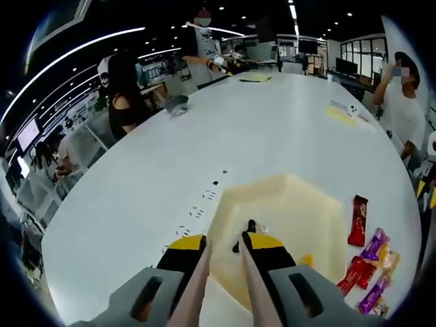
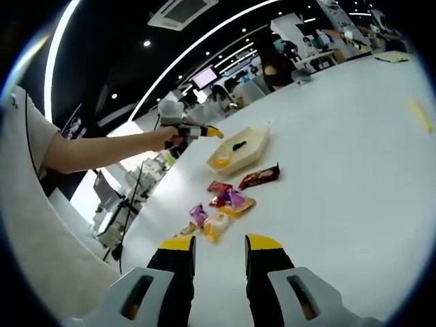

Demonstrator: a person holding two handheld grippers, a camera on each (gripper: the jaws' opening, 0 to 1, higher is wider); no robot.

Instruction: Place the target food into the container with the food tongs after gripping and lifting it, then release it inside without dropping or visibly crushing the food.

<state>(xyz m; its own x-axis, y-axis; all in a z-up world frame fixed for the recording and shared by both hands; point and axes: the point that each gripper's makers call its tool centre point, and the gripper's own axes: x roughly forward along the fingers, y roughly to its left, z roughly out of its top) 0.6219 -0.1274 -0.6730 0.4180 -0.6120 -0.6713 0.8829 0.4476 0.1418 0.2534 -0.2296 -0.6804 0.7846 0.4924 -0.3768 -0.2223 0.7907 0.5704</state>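
Observation:
My left gripper is shut on the pale food tongs, whose two arms run up between its yellow-tipped jaws. The tongs' dark tips hang over the cream container; I cannot tell whether they hold anything. A small yellow piece lies inside the container near its right wall. Wrapped snacks lie on the table right of it. In the right gripper view, a hand holds the left gripper beside the container. My right gripper is open and empty, short of the snacks.
The big white table stretches far ahead. A red wrapper lies between the container and the snack pile. People sit and stand along the far edges, one person at the right. A sleeve covers the left of the right gripper view.

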